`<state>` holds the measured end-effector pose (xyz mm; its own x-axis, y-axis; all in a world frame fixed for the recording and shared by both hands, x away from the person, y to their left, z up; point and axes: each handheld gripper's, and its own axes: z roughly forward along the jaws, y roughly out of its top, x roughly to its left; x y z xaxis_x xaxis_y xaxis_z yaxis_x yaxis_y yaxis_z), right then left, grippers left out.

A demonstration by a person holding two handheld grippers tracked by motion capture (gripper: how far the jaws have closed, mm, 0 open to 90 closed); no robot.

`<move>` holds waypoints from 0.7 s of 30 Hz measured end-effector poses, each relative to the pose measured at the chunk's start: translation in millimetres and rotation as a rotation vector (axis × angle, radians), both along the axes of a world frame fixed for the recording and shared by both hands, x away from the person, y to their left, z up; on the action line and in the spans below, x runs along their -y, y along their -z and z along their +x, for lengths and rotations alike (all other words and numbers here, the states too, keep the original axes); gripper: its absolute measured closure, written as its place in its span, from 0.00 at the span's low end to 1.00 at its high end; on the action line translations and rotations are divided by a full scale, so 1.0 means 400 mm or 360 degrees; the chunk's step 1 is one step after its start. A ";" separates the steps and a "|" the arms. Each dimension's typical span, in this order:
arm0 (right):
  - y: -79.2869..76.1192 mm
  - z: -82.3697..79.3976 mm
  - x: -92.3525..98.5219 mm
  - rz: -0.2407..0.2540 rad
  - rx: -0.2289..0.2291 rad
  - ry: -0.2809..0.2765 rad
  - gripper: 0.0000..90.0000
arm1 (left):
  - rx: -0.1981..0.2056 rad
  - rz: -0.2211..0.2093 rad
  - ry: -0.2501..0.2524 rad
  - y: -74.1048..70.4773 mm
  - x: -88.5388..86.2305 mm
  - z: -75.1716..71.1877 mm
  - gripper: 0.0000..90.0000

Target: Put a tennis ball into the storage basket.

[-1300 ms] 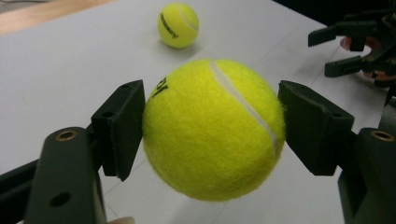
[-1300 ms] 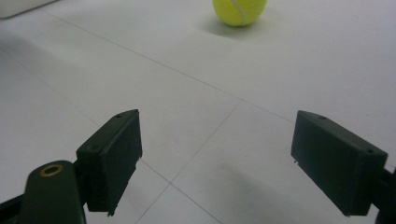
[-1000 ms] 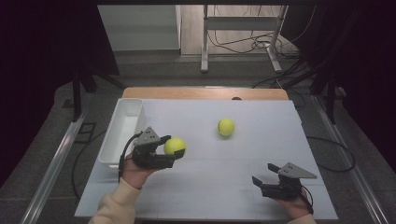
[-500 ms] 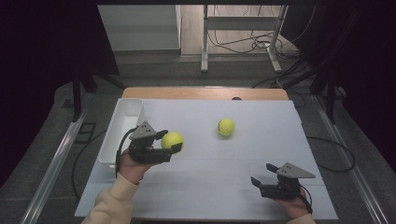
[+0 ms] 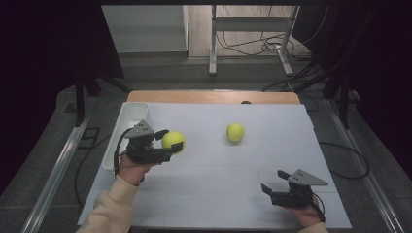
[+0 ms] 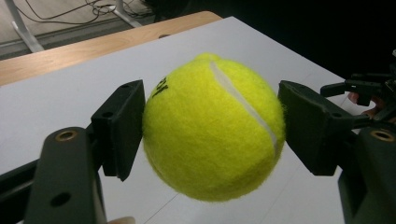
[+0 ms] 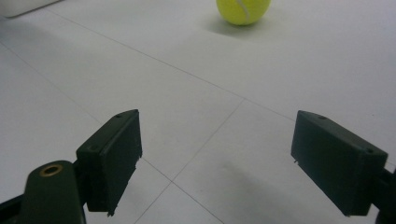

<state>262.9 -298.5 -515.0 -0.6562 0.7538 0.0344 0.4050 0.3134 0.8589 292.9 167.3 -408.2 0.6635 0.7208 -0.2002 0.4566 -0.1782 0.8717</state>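
Observation:
My left gripper [image 5: 174, 140] is shut on a yellow tennis ball [image 5: 172, 140] and holds it lifted above the left part of the white table, next to the tray. In the left gripper view both pads press the sides of that ball [image 6: 212, 126]. A second tennis ball [image 5: 235, 132] lies on the table near the middle, farther back; it sits at the top of the right gripper view as well [image 7: 243, 10]. My right gripper [image 5: 271, 189] rests low at the front right of the table, open, with nothing between its jaws [image 7: 217, 158].
A long white tray [image 5: 127, 127] stands along the table's left edge, just left of the held ball. The white table top [image 5: 218, 194] ends in a wooden strip at the back. Metal frame legs and cables lie on the floor beyond.
My left gripper has carried the ball a little up and to the left, nearer the tray. The right gripper and the other ball have stayed where they were.

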 end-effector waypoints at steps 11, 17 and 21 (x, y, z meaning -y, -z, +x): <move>0.002 0.001 -0.001 -0.0005 0.0004 -0.0003 0.19 | 0.0000 -0.0005 -0.0036 -0.010 -0.020 0.012 0.30; 0.002 0.003 -0.001 -0.0010 0.0003 -0.0001 0.18 | 0.0012 0.0001 -0.0067 -0.020 -0.028 0.027 0.30; 0.002 0.002 -0.001 -0.0012 0.0004 -0.0001 0.19 | 0.0013 0.0011 -0.0090 -0.029 -0.034 0.038 0.30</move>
